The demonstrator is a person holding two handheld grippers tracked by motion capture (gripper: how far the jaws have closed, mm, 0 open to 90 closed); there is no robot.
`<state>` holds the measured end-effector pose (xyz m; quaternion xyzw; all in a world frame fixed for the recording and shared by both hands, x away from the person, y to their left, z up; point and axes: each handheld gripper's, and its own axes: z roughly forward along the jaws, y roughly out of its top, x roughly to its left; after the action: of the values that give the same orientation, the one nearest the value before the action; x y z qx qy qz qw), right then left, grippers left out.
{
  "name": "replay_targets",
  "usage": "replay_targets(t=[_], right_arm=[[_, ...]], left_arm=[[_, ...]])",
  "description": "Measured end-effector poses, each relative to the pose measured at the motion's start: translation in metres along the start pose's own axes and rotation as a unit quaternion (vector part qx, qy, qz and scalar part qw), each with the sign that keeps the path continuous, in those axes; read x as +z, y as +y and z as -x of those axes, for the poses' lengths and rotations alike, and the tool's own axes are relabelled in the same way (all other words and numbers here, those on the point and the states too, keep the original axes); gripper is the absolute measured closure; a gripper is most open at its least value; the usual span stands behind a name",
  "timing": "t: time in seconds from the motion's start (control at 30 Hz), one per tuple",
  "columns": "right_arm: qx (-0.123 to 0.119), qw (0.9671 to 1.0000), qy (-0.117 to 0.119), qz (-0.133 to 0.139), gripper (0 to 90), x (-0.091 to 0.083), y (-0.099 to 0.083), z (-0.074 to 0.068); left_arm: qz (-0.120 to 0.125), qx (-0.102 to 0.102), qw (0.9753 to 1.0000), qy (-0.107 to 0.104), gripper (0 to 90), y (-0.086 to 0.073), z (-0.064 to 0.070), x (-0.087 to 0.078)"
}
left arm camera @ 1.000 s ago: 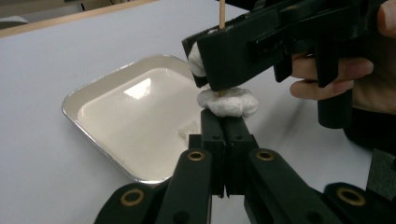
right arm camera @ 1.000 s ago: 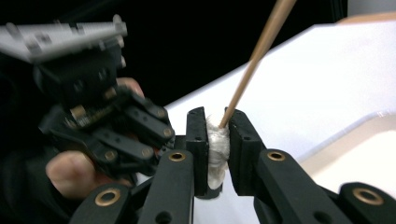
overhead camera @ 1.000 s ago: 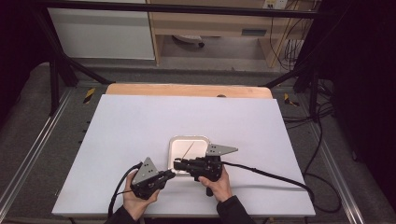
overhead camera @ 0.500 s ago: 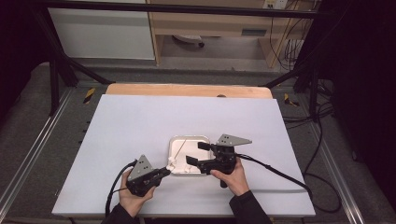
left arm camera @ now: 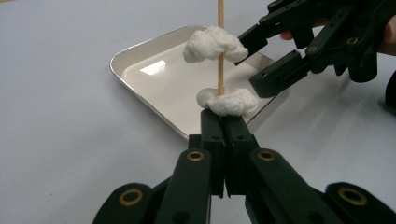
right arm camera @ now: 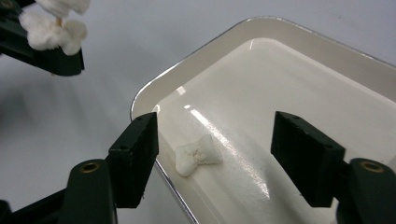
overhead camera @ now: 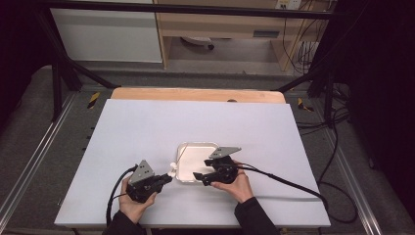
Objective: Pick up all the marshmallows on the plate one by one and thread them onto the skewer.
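My left gripper (left arm camera: 223, 114) is shut on the lower end of a thin wooden skewer (left arm camera: 220, 60) that stands upright. Two white fluffy pieces are threaded on it: one (left arm camera: 228, 101) rests on the jaw tips and the other (left arm camera: 210, 43) sits higher up. In the high view this gripper (overhead camera: 166, 178) is at the near left corner of a white tray (overhead camera: 211, 146). My right gripper (right arm camera: 212, 135) is open over the tray's near corner (right arm camera: 144, 93). A loose white piece (right arm camera: 198, 154) lies on the tray floor between its jaws. The right gripper (left arm camera: 261, 56) hangs just right of the skewer.
The tray sits near the front middle of a white table (overhead camera: 147, 127), which has a wooden strip (overhead camera: 195, 94) along the far edge. A cable (overhead camera: 288, 183) trails right from the right gripper across the table. Dark frame rails and the floor surround the table.
The grippers, close together a second ago, have separated. The right gripper pulled off to the right, then came down over the tray's near corner. The left gripper shifted slightly left.
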<state>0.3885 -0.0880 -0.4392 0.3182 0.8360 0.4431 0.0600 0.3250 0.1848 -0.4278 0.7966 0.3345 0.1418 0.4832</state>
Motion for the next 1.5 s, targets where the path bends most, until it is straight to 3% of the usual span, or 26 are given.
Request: replay_targets(t=[0.23,0.57,0.8,1.23,1.5], right_arm=[[-0.038,0.9983,-0.005,-0.044,46.8,0.014,0.004,-0.008],[-0.064,0.9967,-0.01,-0.05,57.5,0.021,0.0,-0.007],[-0.083,0.9951,-0.015,-0.052,69.7,0.018,-0.003,-0.011],[-0.061,0.9971,-0.009,-0.045,78.3,0.014,-0.002,-0.009],[-0.032,0.9994,0.01,-0.01,79.7,-0.002,0.001,-0.002]], left_arm=[[0.0,0.0,1.0,-0.003,88.7,0.0,0.001,0.001],[-0.002,0.002,1.0,-0.003,88.7,0.001,0.001,0.001],[-0.003,0.004,1.0,-0.003,88.7,0.001,0.002,0.002],[-0.003,0.007,0.9999,-0.009,88.7,0.001,0.003,0.003],[-0.004,0.021,0.9997,-0.015,88.7,0.001,0.006,0.006]])
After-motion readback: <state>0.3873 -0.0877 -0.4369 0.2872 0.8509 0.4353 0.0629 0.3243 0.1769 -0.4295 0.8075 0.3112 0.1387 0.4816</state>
